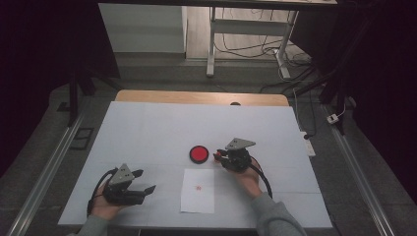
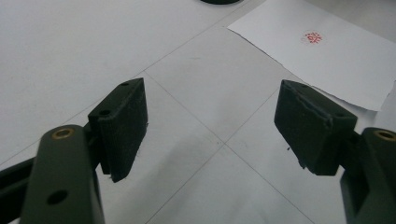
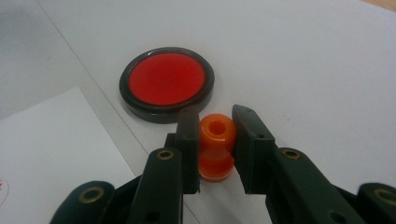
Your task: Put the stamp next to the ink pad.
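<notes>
A round black ink pad with a red face [image 1: 199,154] [image 3: 166,84] lies mid-table. Just right of it my right gripper [image 1: 218,156] [image 3: 215,120] is shut on a small orange stamp [image 3: 215,149], held upright between the jaws close to the pad's rim. A white paper sheet [image 1: 197,191] [image 2: 327,51] with a small red stamp mark [image 1: 198,187] [image 2: 313,37] lies nearer the front edge. My left gripper [image 1: 142,182] [image 2: 212,126] rests at the front left, jaws wide open with nothing between them, pointing toward the sheet.
The white table cover [image 1: 147,132] spans the table, with a wooden edge [image 1: 201,97] at the back. Beyond it are desk legs and floor cables [image 1: 246,49]. A power strip [image 1: 308,146] lies by the right side.
</notes>
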{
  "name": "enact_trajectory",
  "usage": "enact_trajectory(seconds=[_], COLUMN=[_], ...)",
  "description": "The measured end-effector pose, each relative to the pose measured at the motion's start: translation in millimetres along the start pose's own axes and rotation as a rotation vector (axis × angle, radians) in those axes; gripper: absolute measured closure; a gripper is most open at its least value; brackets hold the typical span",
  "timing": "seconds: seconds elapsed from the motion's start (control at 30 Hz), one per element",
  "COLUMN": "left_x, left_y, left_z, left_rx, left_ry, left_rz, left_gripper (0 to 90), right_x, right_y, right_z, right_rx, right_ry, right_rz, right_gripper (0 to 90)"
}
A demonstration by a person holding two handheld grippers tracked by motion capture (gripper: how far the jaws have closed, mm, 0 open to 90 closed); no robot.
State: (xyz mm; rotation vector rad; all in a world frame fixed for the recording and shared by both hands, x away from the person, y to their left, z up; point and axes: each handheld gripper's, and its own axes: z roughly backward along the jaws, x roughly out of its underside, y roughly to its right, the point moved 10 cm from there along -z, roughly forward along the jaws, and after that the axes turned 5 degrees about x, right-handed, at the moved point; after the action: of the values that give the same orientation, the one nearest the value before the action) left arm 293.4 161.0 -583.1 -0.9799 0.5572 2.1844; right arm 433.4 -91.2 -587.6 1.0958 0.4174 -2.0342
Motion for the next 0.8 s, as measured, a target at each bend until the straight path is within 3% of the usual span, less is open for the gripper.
enact_trajectory(seconds=[0.4, 0.53, 0.8], left_x=[-0.3, -0.5, -1.0], left_y=[-0.4, -0.9, -4.0], left_z=[0.0, 0.2, 0.4], left_rx=[-0.001, -0.002, -0.006], left_ry=[0.002, 0.005, 0.015], left_rz=[0.003, 0.005, 0.024], left_gripper=[26.4, 26.3, 26.2], right_x=[-0.6, -7.7, -16.5], right_y=[-0.4, -1.0, 0.7], right_z=[0.0, 4.1, 16.5], right_rx=[0.006, -0.003, -0.021], right_ry=[0.002, 0.046, 0.086], right_rz=[0.001, 0.0, -0.013], right_gripper=[71.4, 59.4, 47.4])
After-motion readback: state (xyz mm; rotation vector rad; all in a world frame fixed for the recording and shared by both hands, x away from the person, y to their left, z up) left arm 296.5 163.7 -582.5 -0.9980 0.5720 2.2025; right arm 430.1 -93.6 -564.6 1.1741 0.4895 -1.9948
